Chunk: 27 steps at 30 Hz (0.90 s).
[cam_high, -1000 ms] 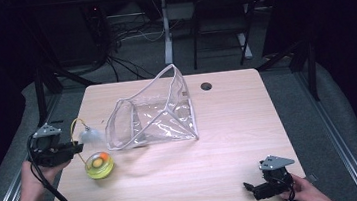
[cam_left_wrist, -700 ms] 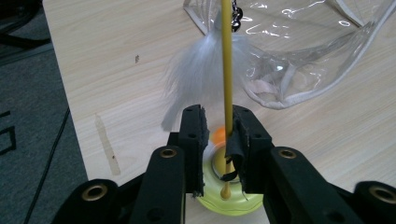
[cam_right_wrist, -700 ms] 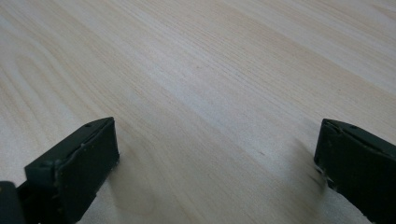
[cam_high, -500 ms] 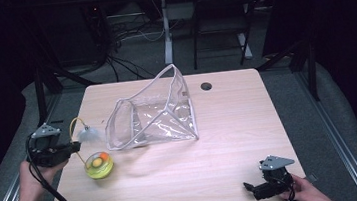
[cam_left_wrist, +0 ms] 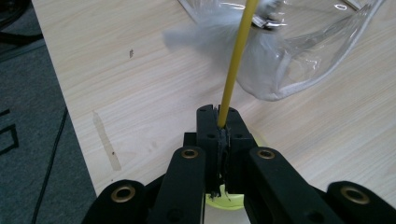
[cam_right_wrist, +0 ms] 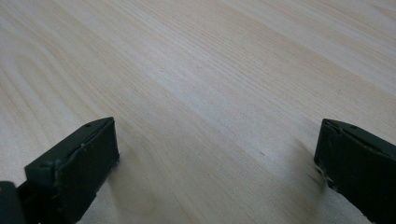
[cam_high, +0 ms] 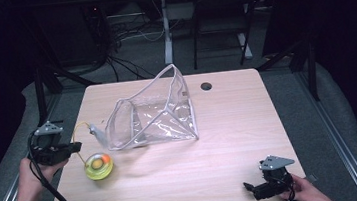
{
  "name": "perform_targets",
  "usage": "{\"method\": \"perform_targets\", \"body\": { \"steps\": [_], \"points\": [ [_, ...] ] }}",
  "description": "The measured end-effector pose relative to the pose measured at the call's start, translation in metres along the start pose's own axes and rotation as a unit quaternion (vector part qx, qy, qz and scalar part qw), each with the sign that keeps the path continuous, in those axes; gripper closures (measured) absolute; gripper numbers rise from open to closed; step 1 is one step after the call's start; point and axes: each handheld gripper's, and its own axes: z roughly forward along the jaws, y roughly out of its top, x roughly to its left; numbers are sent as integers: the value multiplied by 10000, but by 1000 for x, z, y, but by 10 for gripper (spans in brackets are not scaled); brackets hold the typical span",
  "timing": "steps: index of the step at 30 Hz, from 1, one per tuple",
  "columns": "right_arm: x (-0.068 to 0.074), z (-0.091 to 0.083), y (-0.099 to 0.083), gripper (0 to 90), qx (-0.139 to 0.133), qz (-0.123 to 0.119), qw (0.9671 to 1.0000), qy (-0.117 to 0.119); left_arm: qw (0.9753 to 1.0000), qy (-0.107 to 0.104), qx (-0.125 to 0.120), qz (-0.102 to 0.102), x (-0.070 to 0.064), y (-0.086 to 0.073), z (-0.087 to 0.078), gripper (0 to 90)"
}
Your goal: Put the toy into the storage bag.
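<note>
Clear pouch (cam_high: 155, 113) unmoved at table (cam_high: 231, 140) centre. Your left gripper (cam_high: 73, 147), left of pouch, has drifted slightly toward you, jaws clamped on yellow wand (cam_left_wrist: 236, 60); yellow-green ball (cam_high: 99, 165) follows. Your right gripper (cam_high: 248, 187) unchanged, jaws wide apart, holding nothing.

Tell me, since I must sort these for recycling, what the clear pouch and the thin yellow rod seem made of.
The clear pouch with pale edging looks like soft glossy plastic film: see-through, creased, with glints. The thin yellow rod, clamped in the left gripper, looks like smooth matte plastic, though that is uncertain.
</note>
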Motion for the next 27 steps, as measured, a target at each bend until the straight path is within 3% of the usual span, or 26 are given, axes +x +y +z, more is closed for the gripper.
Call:
{"method": "perform_targets", "body": {
  "steps": [13,17,27],
  "points": [
    [0,0,0,0,0,0,10000,0,10000,5,-1,36,0,0,-4,881],
    [0,0,0,0,2,-1,10000,-1,9999,8,26,129,0,0,-6,882],
    [0,0,0,0,1,0,10000,-1,9999,18,-50,102,2,1,-15,882]
  ]
}}
